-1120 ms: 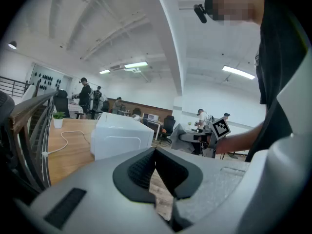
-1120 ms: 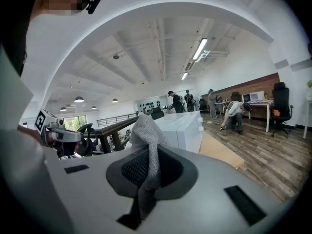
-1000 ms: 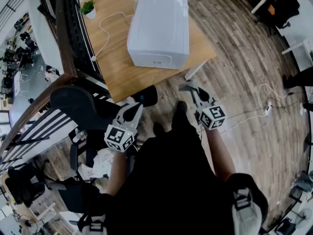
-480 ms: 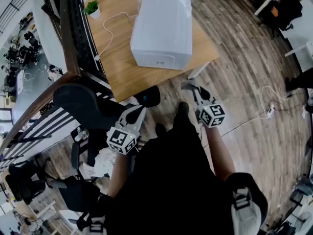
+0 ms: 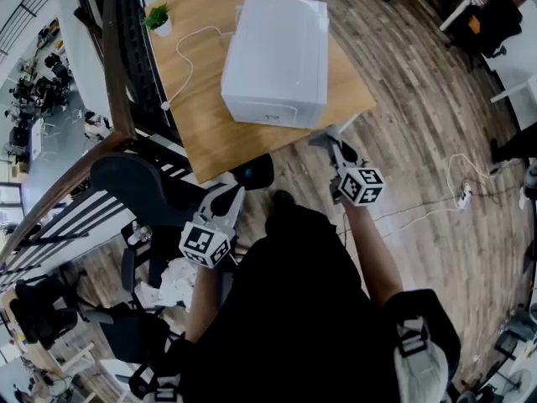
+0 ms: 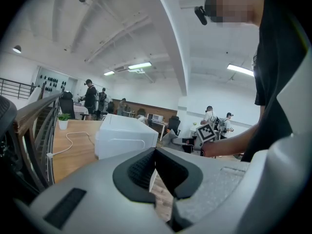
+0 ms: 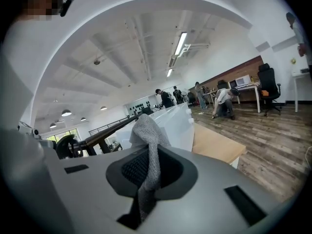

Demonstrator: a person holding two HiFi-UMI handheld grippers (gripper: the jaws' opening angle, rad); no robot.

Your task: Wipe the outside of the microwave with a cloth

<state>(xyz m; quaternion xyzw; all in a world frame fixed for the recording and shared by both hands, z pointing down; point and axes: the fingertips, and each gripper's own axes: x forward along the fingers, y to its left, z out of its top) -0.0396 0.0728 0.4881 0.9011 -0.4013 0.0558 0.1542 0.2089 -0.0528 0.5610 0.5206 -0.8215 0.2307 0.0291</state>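
A white microwave (image 5: 273, 57) stands on a wooden table (image 5: 210, 133). My right gripper (image 5: 329, 145) is just off the table's near edge, below the microwave's front, and is shut on a grey cloth (image 7: 146, 130) that sticks up between its jaws. In the right gripper view the microwave (image 7: 171, 123) lies straight ahead behind the cloth. My left gripper (image 5: 228, 196) hangs lower left, off the table, with its jaws shut and nothing between them. From the left gripper view the microwave (image 6: 126, 135) shows ahead on the table (image 6: 73, 150).
A small potted plant (image 5: 157, 17) and a white cable (image 5: 189, 57) lie on the table's far left. A dark railing (image 5: 109, 57) and a black office chair (image 5: 134, 183) crowd the left side. A power strip (image 5: 457, 193) lies on the floor at right. People stand far off.
The right gripper has risen with the cloth toward the table's near edge and the microwave's front. The left gripper has barely shifted. The view has moved slightly closer to the table.
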